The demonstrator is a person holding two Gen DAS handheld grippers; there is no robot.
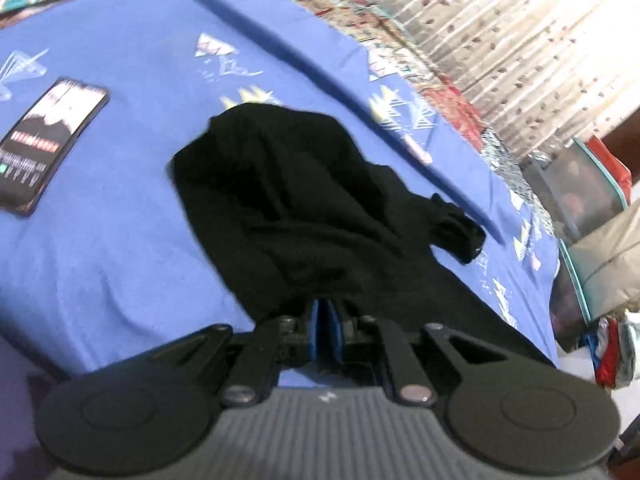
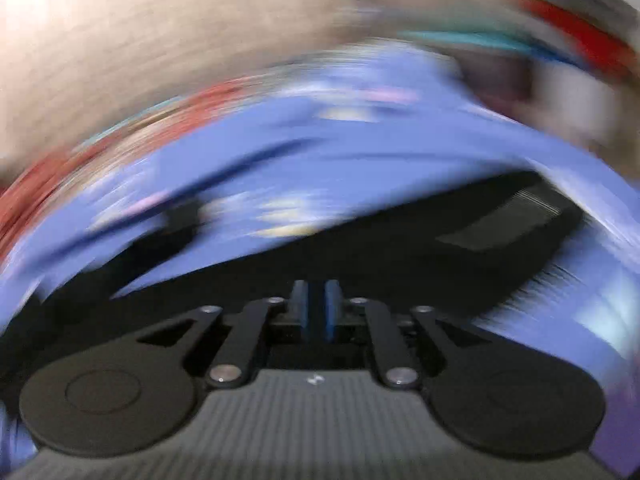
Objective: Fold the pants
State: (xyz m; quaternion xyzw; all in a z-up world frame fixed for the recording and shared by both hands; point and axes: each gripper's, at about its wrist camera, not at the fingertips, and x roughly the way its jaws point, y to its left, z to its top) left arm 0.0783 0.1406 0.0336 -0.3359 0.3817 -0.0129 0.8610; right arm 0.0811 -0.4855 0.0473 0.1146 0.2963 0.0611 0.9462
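- A bed sheet [image 1: 100, 248], blue and patterned, serves as the work surface; a curtain [image 1: 500, 32] hangs behind.
- The pants [image 1: 288, 200] lie bunched mid-sheet; folding is judged unfinished.
- The left gripper [image 1: 325, 320] is clamped on the pants' near edge.
- The right gripper [image 2: 316, 308] shows a narrow gap; a hold cannot be told.
- A phone [image 1: 48, 144] is seen only in the left view; the right view is blurred.

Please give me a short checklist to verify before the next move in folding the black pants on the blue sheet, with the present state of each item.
1. Left tongs closed on the black pants: ok, blue pads together with cloth at them.
2. Right tongs: small gap between pads; holding cloth: cannot tell, view is blurred.
3. Pants flat: not ok, bunched and wrinkled.
4. Phone beside the pants, apart from them: ok.
5. Blue sheet smooth: not ok, creased.
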